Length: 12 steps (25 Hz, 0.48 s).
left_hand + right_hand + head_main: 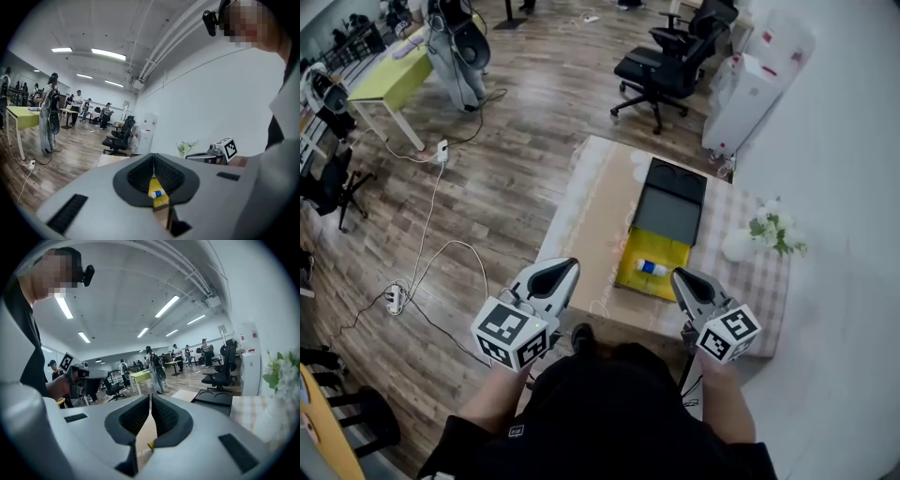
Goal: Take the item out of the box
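Observation:
On the table (591,225) lies an open box (654,265) with a yellow inside. A small white and blue item (652,268) rests in it. The box's black lid (671,202) is folded back on the far side. My left gripper (567,269) hangs above the table's near edge, left of the box, jaws shut and empty. My right gripper (681,277) hovers just right of the box's near corner, also shut with nothing in it. In the left gripper view the item (157,193) shows below the shut left gripper (153,158). The right gripper (150,399) has its jaws together.
A white vase of flowers (767,234) stands on the checked cloth at the table's right. Beyond the table are a black office chair (667,64) and a white appliance (752,86). Cables (431,272) trail over the wooden floor to the left.

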Each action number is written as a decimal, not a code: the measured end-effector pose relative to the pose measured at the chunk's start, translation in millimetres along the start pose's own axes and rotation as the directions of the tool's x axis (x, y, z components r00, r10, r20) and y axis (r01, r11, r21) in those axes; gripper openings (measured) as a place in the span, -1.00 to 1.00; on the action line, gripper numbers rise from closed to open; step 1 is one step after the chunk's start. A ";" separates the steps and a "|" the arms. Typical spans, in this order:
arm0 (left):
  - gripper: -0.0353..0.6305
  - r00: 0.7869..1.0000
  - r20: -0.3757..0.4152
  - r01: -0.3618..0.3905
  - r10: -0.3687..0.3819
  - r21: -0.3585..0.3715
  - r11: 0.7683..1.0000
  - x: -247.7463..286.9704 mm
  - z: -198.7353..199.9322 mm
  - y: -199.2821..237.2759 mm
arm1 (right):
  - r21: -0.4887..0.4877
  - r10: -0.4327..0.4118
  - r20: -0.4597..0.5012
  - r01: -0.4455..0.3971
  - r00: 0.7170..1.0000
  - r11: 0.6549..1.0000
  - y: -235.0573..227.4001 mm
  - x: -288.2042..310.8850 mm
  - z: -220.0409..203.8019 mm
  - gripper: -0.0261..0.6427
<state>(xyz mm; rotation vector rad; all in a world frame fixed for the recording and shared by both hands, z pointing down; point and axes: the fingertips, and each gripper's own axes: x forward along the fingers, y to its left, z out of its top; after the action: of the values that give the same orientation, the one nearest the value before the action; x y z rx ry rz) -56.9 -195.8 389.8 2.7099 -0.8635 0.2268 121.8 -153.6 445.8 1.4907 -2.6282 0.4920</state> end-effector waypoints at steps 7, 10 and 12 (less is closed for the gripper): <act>-0.85 0.999 -0.048 0.000 0.000 0.019 1.000 43.3 -5.7 -11.6 | -0.071 0.032 -0.093 -0.039 0.995 0.997 -32.1 -0.3 -8.7 -0.80; -0.85 0.998 -0.056 -0.001 0.002 0.007 1.000 58.9 -8.9 -19.4 | -0.162 0.040 -0.217 -0.077 0.975 0.984 -45.2 4.6 -32.8 -0.77; -0.85 0.998 -0.064 -0.008 0.007 -0.006 1.000 65.8 -12.9 -22.4 | -0.191 0.050 -0.295 -0.110 0.954 0.975 -51.0 9.9 -52.6 -0.58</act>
<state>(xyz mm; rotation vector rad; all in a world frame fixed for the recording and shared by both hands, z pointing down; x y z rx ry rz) 8.6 -209.8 412.4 2.6782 -0.8548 0.3096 155.2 -169.4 509.8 1.1576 -2.4316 0.3956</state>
